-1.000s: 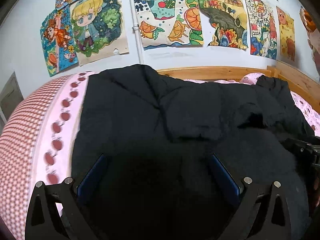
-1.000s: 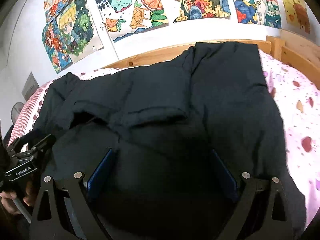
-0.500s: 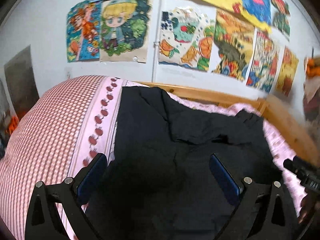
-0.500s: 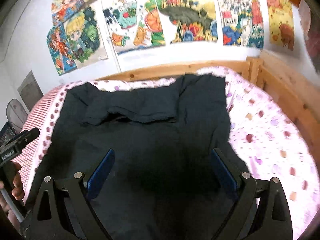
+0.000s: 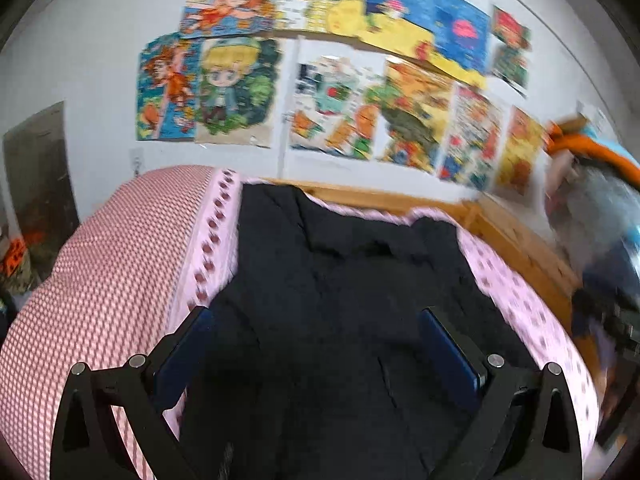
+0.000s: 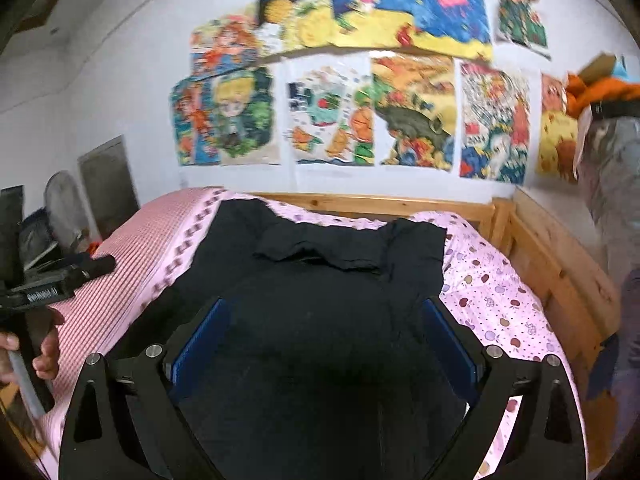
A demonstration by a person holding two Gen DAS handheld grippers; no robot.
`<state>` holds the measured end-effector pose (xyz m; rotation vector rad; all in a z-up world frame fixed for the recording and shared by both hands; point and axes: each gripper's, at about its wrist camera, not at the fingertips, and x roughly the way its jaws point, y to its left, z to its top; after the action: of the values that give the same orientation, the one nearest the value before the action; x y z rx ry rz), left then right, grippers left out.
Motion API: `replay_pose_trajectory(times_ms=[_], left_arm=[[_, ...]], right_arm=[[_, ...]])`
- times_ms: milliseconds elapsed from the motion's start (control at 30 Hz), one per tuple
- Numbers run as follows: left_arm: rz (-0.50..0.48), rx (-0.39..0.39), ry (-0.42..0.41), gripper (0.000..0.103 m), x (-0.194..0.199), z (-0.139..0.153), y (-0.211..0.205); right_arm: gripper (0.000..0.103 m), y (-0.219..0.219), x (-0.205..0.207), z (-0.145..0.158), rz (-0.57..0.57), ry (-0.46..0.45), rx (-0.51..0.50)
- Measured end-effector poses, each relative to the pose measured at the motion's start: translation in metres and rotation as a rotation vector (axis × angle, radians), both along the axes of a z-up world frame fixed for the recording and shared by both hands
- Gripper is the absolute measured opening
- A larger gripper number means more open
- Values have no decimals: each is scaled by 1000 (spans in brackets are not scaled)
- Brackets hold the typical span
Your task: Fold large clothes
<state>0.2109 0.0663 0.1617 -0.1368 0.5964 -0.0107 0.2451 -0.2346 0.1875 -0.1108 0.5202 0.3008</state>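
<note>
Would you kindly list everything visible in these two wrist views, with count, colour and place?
Garment: one, black, spread flat on the bed.
Bedsheet: one, pink with small fruit prints, under the garment.
Checked cover: one, red and white, on the bed's left part.
Bed frame: one, light wood, along the far and right sides.
Posters: several, multicoloured, on the white wall.
Left gripper: one, black with blue pads, open above the garment.
Right gripper: one, same colours, open above the garment.

One black garment [image 6: 320, 320], one bed [image 6: 500, 300], two hand-held grippers [image 6: 320, 344] [image 5: 316, 348], about ten posters [image 6: 332, 116].
</note>
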Motion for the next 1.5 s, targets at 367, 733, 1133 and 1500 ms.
replay_pose_trajectory(times_ms=[367,733,1133,1500], left_arm=[[-94,125,15,103,-73,-31,-20],[-177,288,144,103,-95,-77,-39],[-181,301,201,103,-102,-98,-33],[-188,309,204,103,-108,-105,-28]], right_arm=[[97,-32,-54,-48,-12,76,-29],[97,-28,-82,-96,77,190,-157],[97,-29,-98,-127,141,301,-213],[97,-27,-106,-140,194,337,-255]])
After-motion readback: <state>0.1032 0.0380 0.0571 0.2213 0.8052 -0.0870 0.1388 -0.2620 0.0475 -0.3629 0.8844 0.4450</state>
